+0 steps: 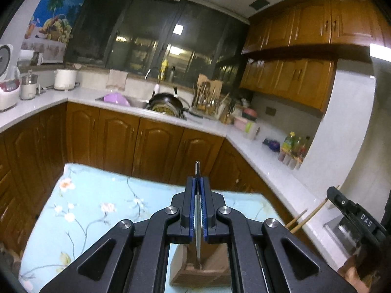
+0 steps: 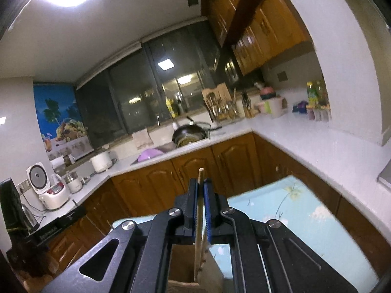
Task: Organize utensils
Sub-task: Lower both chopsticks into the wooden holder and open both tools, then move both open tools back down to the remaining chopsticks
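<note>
My left gripper (image 1: 198,180) is shut on a thin metal utensil (image 1: 197,168) seen edge-on. Its tip sticks out above the pads, and its lower end reaches down into a wooden utensil holder (image 1: 185,276) right under the gripper. In the right wrist view, my right gripper (image 2: 200,183) is shut on a wooden chopstick (image 2: 200,200), which slants down into the same wooden holder (image 2: 180,263). The left wrist view also shows the right gripper (image 1: 332,194) at the right edge, with wooden chopsticks (image 1: 308,217) running through it.
The holder stands on a table with a light blue floral cloth (image 1: 80,210). Brown cabinets under a white counter (image 1: 264,156) wrap around behind. A sink with a dark wok (image 1: 168,102), a utensil rack (image 1: 207,92), bottles (image 1: 293,149) and rice cookers (image 2: 48,185) stand on the counter.
</note>
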`<state>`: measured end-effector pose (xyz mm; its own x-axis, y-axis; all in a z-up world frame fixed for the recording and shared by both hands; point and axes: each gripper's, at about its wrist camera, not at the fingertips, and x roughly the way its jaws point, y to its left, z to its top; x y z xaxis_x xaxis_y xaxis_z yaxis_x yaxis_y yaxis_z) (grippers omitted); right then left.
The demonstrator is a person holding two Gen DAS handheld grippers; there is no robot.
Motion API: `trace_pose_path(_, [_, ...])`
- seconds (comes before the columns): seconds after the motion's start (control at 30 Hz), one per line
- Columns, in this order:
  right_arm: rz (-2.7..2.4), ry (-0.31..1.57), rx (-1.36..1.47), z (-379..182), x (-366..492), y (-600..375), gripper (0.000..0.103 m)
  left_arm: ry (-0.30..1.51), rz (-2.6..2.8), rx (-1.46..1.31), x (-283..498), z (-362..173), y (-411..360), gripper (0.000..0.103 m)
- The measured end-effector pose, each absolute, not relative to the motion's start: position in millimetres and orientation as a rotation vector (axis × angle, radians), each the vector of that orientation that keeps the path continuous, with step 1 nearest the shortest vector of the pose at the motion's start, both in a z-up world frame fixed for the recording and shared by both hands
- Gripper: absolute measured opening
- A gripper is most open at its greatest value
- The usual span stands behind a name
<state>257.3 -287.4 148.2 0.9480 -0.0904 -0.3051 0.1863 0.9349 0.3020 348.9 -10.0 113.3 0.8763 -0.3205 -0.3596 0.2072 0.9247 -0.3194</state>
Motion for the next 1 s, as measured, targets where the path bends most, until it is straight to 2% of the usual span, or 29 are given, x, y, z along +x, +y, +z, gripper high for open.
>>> trace_pose_path(0.23, [-0.113,0.396,0.33,113,271,-280,0.005,0.5,-0.277,-0.259,374,88,-20,0.003])
trace_pose_path(0.67, [-0.116,0.437,0.34,106,270,-284,0.007,0.514,-0.291,-0.259,375,111,-3,0.003])
trace_pose_path(0.73, [-0.115,0.444,0.342,105,272,-282,0.012,0.527,-0.291,-0.251,376,108,-3,0.009])
trace_pose_path(0.77, [-0.111,0.448,0.342,105,272,-283,0.013,0.534,-0.294,-0.253,375,107,-1,0.02])
trace_pose_path(0.87, [-0.105,0.438,0.338,107,269,-283,0.035,0.517,-0.282,-0.259,371,111,5,0.036])
trace_pose_path(0.9, [-0.103,0.425,0.341,108,265,-284,0.048,0.513,-0.287,-0.264,369,114,7,0.037])
trace_pose_path(1.0, [-0.095,0.397,0.359,113,252,-284,0.062,0.49,-0.286,-0.272,356,114,16,0.049])
